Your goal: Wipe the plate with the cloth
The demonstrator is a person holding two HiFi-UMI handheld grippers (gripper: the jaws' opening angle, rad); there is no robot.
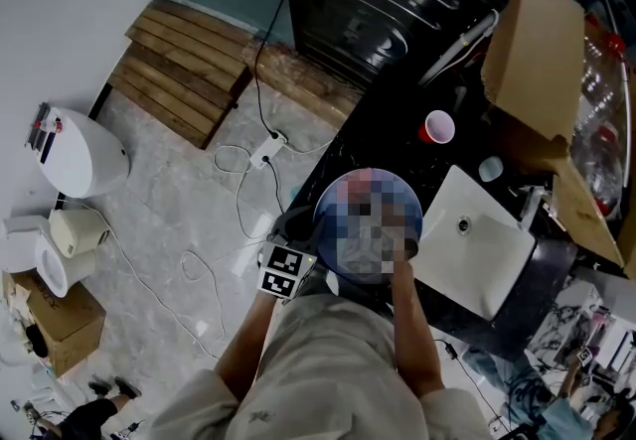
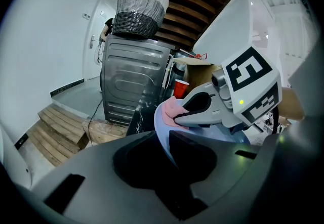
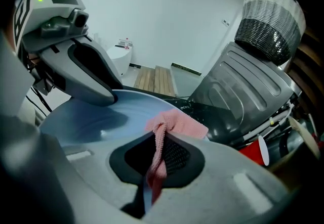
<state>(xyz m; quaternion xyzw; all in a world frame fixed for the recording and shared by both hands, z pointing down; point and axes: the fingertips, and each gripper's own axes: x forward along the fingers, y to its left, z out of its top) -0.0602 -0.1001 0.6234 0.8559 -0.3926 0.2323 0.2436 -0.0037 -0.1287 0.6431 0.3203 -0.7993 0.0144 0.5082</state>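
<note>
The round pale-blue plate (image 1: 328, 221) looks lifted and tilted over the near edge of the glossy black surface (image 1: 388, 125). There's a white rectangular sink (image 1: 475, 241) at its 3 o'clock and a red plastic cup (image 1: 438, 127) around 1 o'clock.

The left claw (image 2: 167, 142) is pinched on the plate's rim, with the edge running right between the jaws. The right claw (image 3: 156, 143) is clamped on a pink knitted cloth (image 3: 178, 123), bunched up and pressed onto the plate's face toward its 3 o'clock side in the right gripper view.

The plate looks smooth, shiny and stiff, so I'd guess it's slippery and breakable if dropped. The rim seems the only sensible hold. The cloth is soft, floppy, nubbly and light. Gripping it by a bunched fold leaves a pad out front for rubbing.
</note>
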